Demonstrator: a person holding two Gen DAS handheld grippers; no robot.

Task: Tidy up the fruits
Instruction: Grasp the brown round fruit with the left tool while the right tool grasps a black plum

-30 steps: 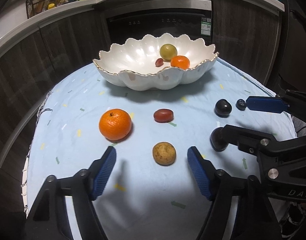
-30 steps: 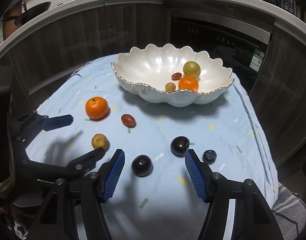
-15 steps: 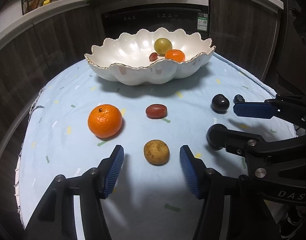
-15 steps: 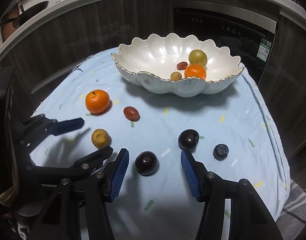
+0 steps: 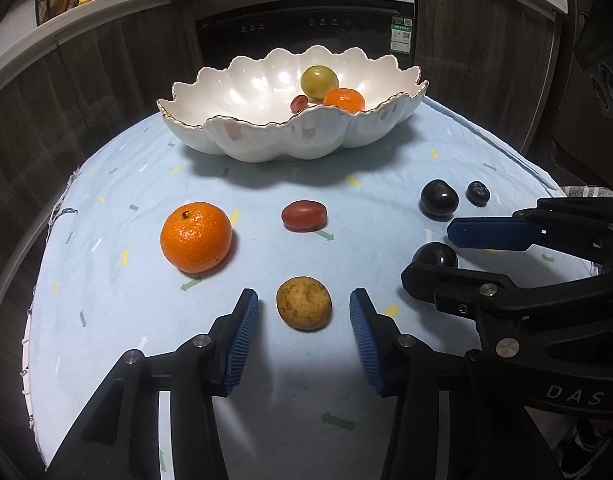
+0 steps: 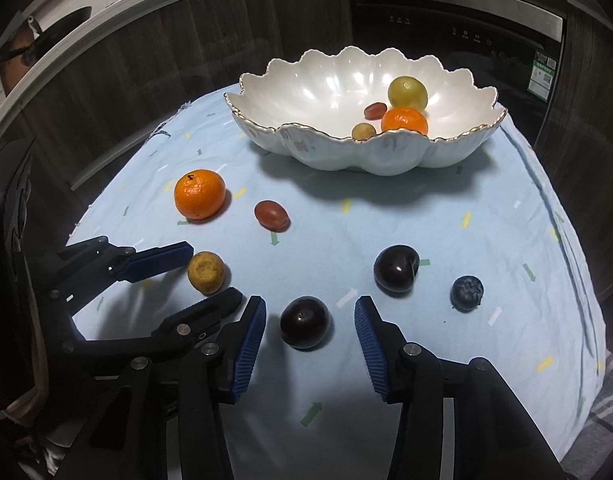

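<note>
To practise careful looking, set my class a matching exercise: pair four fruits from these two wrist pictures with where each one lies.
Things
1. tan speckled fruit
2. dark plum
3. yellow-green fruit
4. blueberry

Places
A. inside the white bowl
B. between the left gripper pads, untouched
C. on the cloth, right of the other dark plum
D. between the right gripper pads, untouched

Pairs: 1-B, 2-D, 3-A, 4-C
</note>
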